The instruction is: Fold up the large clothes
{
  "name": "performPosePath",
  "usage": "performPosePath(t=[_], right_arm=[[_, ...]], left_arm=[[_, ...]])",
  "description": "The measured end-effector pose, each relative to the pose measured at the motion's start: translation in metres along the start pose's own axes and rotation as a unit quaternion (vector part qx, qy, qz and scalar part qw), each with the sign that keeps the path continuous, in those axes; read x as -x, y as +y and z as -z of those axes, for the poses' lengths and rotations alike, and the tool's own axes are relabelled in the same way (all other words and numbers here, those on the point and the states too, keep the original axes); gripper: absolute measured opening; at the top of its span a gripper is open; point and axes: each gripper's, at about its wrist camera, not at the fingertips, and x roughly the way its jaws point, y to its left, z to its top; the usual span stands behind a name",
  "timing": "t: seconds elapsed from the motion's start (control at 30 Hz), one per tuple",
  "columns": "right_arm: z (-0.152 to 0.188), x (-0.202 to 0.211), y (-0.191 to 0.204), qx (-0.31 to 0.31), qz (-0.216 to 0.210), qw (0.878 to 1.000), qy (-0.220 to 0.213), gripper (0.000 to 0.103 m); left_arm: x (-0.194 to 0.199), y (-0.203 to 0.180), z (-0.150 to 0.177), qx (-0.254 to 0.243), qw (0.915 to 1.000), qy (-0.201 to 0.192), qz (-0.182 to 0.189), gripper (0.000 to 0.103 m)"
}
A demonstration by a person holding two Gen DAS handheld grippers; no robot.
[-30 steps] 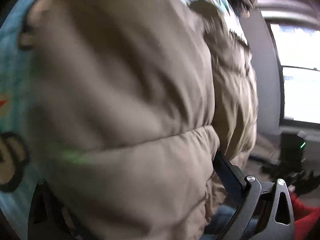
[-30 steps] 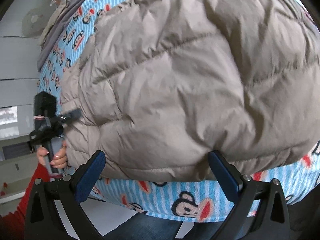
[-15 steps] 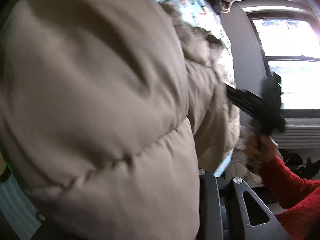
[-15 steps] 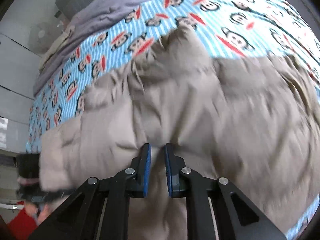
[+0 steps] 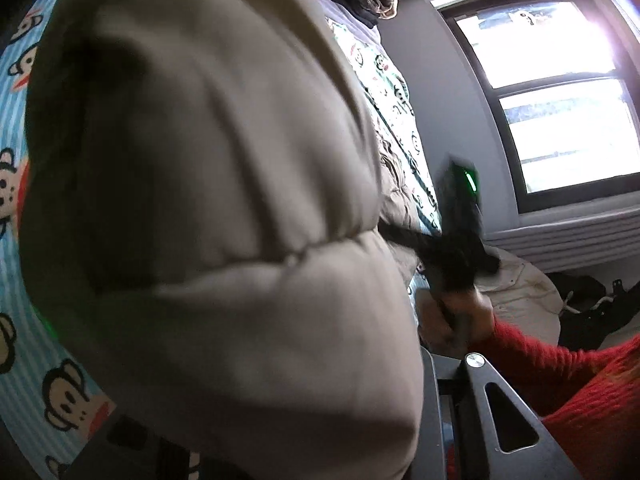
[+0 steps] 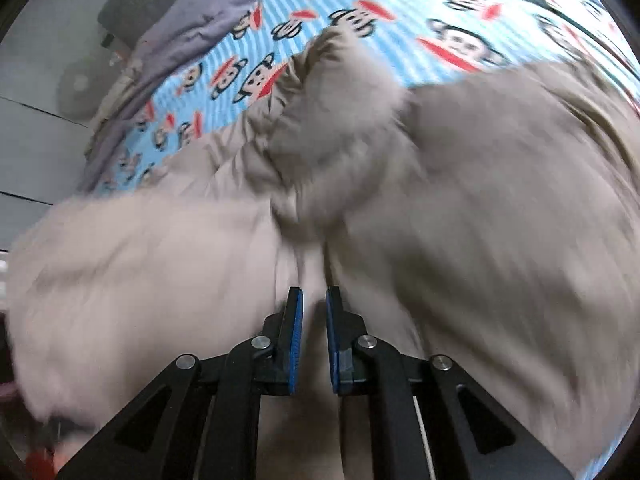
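Beige puffer jacket (image 6: 460, 208) bunched on monkey-print bedsheet (image 6: 400, 12). Right hand-held gripper (image 6: 314, 308) pinches a jacket fold, pads nearly closed. Left hand-held gripper (image 5: 436, 412) buried in jacket, state unclear.

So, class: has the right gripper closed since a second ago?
Yes. The right gripper was wide open beside the beige puffer jacket; now its fingers are nearly together, pinching a fold, with more monkey-print sheet visible above.
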Motion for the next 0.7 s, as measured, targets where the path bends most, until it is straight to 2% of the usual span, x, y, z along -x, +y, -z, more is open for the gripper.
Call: performPosePath(t=[0.1,0.2,0.33,0.47,0.57,0.63,0.7], right_arm=[[0.049,0.022,-0.015,-0.02,-0.021,1.0,0.013,0.011],[0.09,0.017,-0.027,-0.04,-0.039,0.998,0.04,0.011],[0.107,-0.007,-0.047,-0.092,-0.07,0.992,0.057,0.011],[0.104,-0.017,-0.067,-0.129,-0.121,0.982,0.068,0.01],[0.103,-0.01,-0.082,-0.146,-0.158,0.973,0.086,0.01],[0.103,0.01,-0.092,-0.143,-0.17,0.972,0.076,0.012],[0.105,0.044,-0.109,-0.136,-0.169,0.975,0.045,0.013]], left_arm=[[0.002,-0.012,-0.005,-0.001,0.9999,0.002,-0.011,0.032],[0.0,-0.03,-0.013,-0.001,0.9991,0.009,-0.04,0.032],[-0.023,-0.082,-0.024,-0.03,0.994,0.032,-0.1,0.032],[-0.056,-0.14,-0.035,-0.08,0.9872,0.059,-0.125,0.033],[-0.088,-0.176,-0.044,-0.104,0.9849,0.076,-0.115,0.062],[-0.113,-0.199,-0.05,-0.13,0.9816,0.087,-0.109,0.069],[-0.135,-0.209,-0.055,-0.144,0.9801,0.095,-0.098,0.071]])
